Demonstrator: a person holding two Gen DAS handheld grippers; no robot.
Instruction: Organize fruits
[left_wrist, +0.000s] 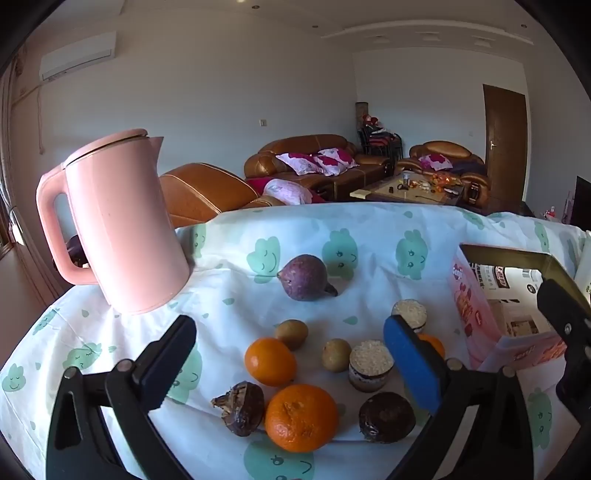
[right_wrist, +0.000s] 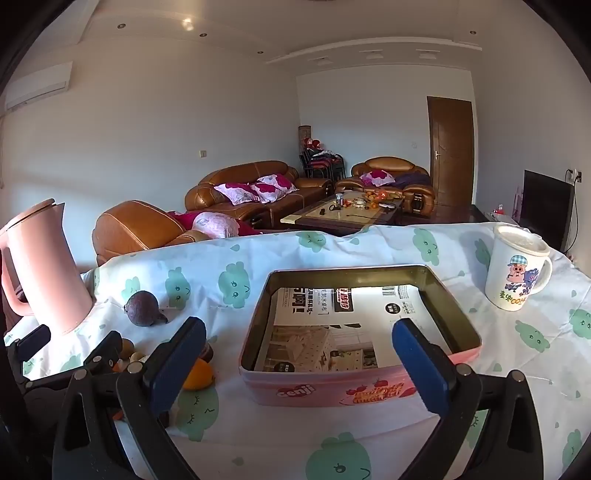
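Observation:
In the left wrist view, fruits and snacks lie on the patterned cloth: a purple passion fruit (left_wrist: 303, 277), two oranges (left_wrist: 270, 362) (left_wrist: 301, 417), two small brown fruits (left_wrist: 291, 334) (left_wrist: 336, 355), dark round cakes (left_wrist: 387, 416) and rice-topped cakes (left_wrist: 370, 363). My left gripper (left_wrist: 288, 358) is open and empty above them. The pink tin box (right_wrist: 360, 384), lined with printed paper, lies in front of my right gripper (right_wrist: 299, 354), which is open and empty. The passion fruit (right_wrist: 142, 303) and an orange (right_wrist: 199, 374) show left of the box.
A pink kettle (left_wrist: 122, 229) stands at the table's left, also in the right wrist view (right_wrist: 40, 269). A white cartoon mug (right_wrist: 517, 269) stands at the right. The left gripper shows at the lower left of the right wrist view (right_wrist: 70, 350). Sofas and a coffee table lie beyond the table.

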